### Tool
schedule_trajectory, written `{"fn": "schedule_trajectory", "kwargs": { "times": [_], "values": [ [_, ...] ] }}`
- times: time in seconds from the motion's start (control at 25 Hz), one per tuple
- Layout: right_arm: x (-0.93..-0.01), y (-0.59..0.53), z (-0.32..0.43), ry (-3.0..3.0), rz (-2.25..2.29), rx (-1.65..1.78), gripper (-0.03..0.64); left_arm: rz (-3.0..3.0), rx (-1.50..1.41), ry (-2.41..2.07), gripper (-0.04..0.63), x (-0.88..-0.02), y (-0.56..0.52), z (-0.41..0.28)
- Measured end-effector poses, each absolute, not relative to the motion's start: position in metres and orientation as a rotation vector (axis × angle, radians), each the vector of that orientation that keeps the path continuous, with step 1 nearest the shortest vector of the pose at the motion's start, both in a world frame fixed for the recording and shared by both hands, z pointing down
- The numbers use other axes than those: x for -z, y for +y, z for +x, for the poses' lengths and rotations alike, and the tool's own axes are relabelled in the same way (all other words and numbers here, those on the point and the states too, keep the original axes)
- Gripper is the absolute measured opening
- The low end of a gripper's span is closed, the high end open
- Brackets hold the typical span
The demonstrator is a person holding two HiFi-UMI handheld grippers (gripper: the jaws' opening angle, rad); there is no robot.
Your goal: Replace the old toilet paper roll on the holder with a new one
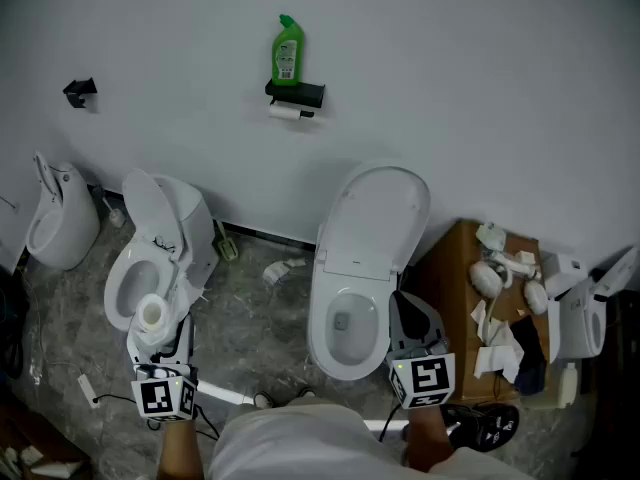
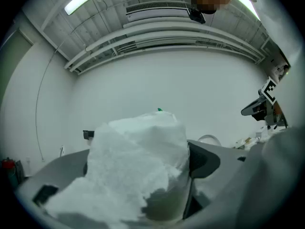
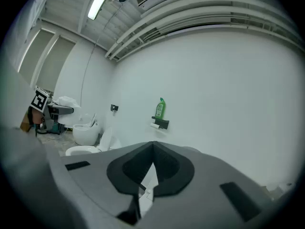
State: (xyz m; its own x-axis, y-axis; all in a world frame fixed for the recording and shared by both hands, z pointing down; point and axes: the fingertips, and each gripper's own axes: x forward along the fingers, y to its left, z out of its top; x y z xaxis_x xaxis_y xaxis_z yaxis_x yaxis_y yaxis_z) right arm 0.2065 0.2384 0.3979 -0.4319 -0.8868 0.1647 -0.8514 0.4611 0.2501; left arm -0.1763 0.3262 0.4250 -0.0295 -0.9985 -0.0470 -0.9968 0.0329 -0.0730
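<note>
A black wall holder (image 1: 296,93) carries the old, nearly used-up roll (image 1: 285,111) under it and a green bottle (image 1: 286,50) on top. The holder (image 3: 160,123) also shows far off in the right gripper view, under the bottle (image 3: 160,109). My left gripper (image 1: 155,320) is low at the left, shut on a full white toilet paper roll (image 1: 152,313). That roll (image 2: 138,166) fills the space between the jaws in the left gripper view. My right gripper (image 1: 405,303) hovers over the middle toilet, jaws shut with nothing between them (image 3: 151,149).
A toilet with raised lid (image 1: 150,258) stands below my left gripper, a second toilet (image 1: 365,258) in the middle. A white fixture (image 1: 60,218) sits far left. A brown box (image 1: 460,288) with white parts and cloths is at the right. A black hook (image 1: 80,91) hangs on the wall.
</note>
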Motion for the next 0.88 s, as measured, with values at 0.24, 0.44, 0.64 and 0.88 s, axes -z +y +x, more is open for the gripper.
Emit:
{"fn": "schedule_trajectory", "kwargs": {
  "times": [0.24, 0.44, 0.64, 0.88],
  "values": [
    [-0.404, 0.246, 0.208, -2.456, 1.457, 0.158, -0.002, -2.159, 0.027, 2.189, 0.356, -0.429, 0.329, -0.166],
    [-0.402, 0.245, 0.209, -2.499, 1.426, 0.175, -0.002, -2.188, 0.016, 2.161, 0.356, -0.429, 0.329, -0.153],
    [-0.399, 0.241, 0.208, -2.493, 1.409, 0.241, -0.002, -2.193, -0.006, 2.13, 0.356, -0.423, 0.33, -0.143],
    [-0.398, 0.231, 0.209, -2.496, 1.384, 0.263, 0.019, -2.188, -0.023, 2.124, 0.356, -0.416, 0.327, -0.136]
  ]
}}
